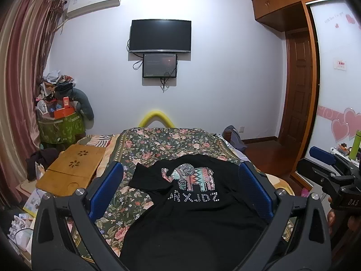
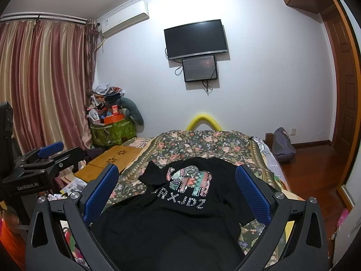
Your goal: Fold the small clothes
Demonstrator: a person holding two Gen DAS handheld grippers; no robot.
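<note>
A: Item location?

B: Black T-shirt [image 1: 194, 212] lies on the bed, on the floral bedspread [image 1: 144, 149]. Front side up. Print: patterned elephant [image 1: 190, 176] w/ studded letters below it. Left sleeve [image 1: 149, 178] spreads flat toward the bed's left side. Hem end is nearest both cams, collar end is farther away.

A: Left gripper status?

B: Left gripper [image 1: 181, 180] hovers above the shirt, fingers spread wide. Blue pads [image 1: 107, 187] sit on either side of the print in the left wrist view. Nothing between them; no contact w/ fabric visible.

A: Right gripper?

B: Same config. Right gripper [image 2: 177, 185] has fingers spread wide, not gripping anything. The shirt [image 2: 171, 221] fills the gap in the right wrist view. Elephant print [image 2: 189, 180] is centred between its pads. Right sleeve [image 2: 244, 210] lies flat near the right pad.

A: Relative pos. of the two units?

B: Side by side, well apart. Each one shows at the edge of the other's view: the right one [image 1: 325, 158] at right edge, the left one [image 2: 50, 149] at left edge.

A: Surroundings?

B: Bamboo lap tray [image 1: 72, 171] rests on the bed's left side, beside the bedspread. Wall-mounted TV [image 1: 160, 35] is straight ahead, w/ a smaller screen [image 1: 159, 65] just below. Curtains [image 2: 42, 79] are at left, wardrobe [image 1: 300, 67] at right.
</note>
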